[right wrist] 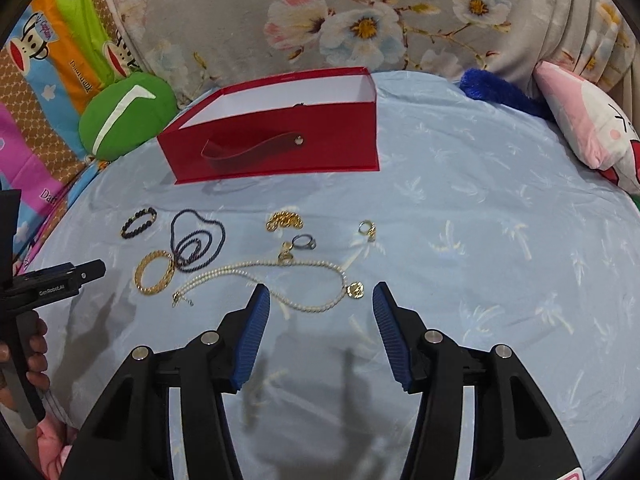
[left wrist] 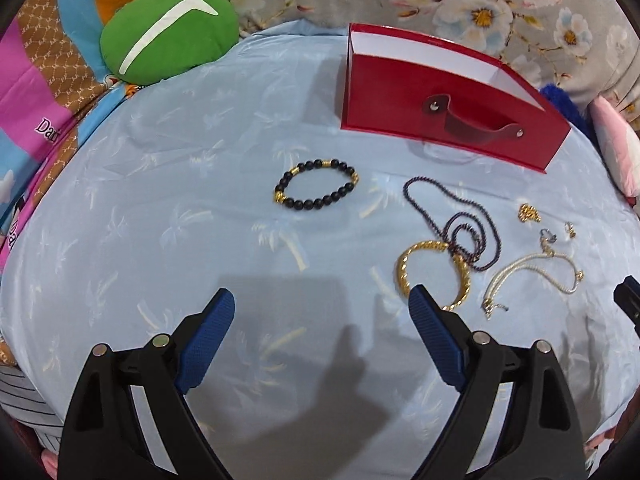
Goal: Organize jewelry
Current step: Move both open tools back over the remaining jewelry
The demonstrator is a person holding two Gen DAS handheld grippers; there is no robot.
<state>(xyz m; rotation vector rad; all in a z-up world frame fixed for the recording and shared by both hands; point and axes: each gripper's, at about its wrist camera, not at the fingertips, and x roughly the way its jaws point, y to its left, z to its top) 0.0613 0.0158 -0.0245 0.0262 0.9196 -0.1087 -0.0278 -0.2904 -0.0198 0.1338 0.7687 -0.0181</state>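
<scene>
An open red box (left wrist: 440, 92) (right wrist: 280, 148) stands at the back of the light blue sheet. In front of it lie a black-and-gold bead bracelet (left wrist: 316, 186) (right wrist: 139, 222), a dark bead necklace (left wrist: 452, 220) (right wrist: 198, 240), a gold bangle (left wrist: 404, 268) (right wrist: 154, 272), a pearl necklace with gold pendant (left wrist: 532, 270) (right wrist: 288, 280), a gold chain piece (right wrist: 285, 220) and rings (right wrist: 304, 242). My left gripper (left wrist: 322, 302) is open and empty, its right finger over the bangle's edge. My right gripper (right wrist: 320, 296) is open and empty, just short of the pearl necklace.
A green cushion (left wrist: 168, 32) (right wrist: 126, 114) lies at the back left. A pink and white plush (right wrist: 588, 128) and a blue fuzzy thing (right wrist: 500, 92) lie at the back right. A floral pillow (right wrist: 360, 12) lies behind the box.
</scene>
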